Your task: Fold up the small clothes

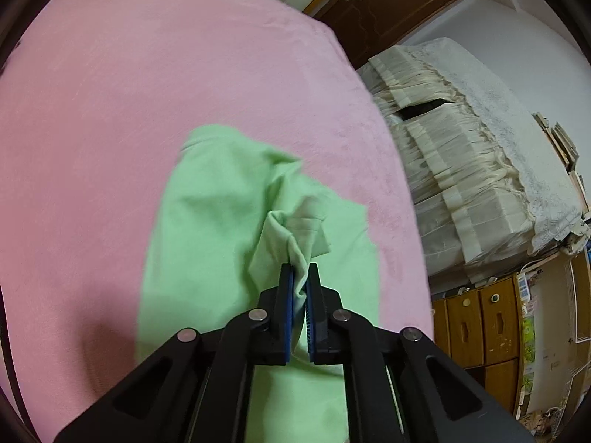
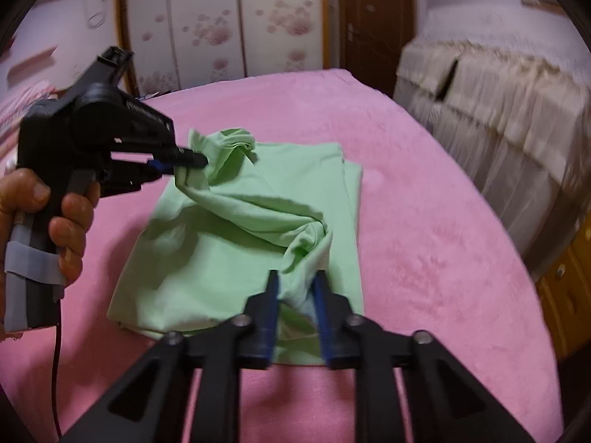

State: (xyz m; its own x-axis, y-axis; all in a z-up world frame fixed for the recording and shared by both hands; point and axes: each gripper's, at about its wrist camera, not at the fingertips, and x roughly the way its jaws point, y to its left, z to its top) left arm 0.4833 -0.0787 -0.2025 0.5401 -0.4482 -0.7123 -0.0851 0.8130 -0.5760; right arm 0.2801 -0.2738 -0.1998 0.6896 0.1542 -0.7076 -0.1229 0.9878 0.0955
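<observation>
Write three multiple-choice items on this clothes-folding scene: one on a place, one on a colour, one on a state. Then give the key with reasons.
1. Where does the garment lie?
A. on a pink blanket
B. in a wooden drawer
C. on a bare floor

2. What colour is the garment?
A. white
B. light green
C. dark blue

3. What is the left gripper doing?
A. hanging open above the cloth
B. lying on the blanket
C. pinching a bunch of the cloth

Key:
1 A, the pink blanket spreads under it on all sides.
2 B, both views show it pale green.
3 C, in the left wrist view cloth is squeezed between its blue pads, and the right wrist view shows the fabric lifted at its tip.
</observation>
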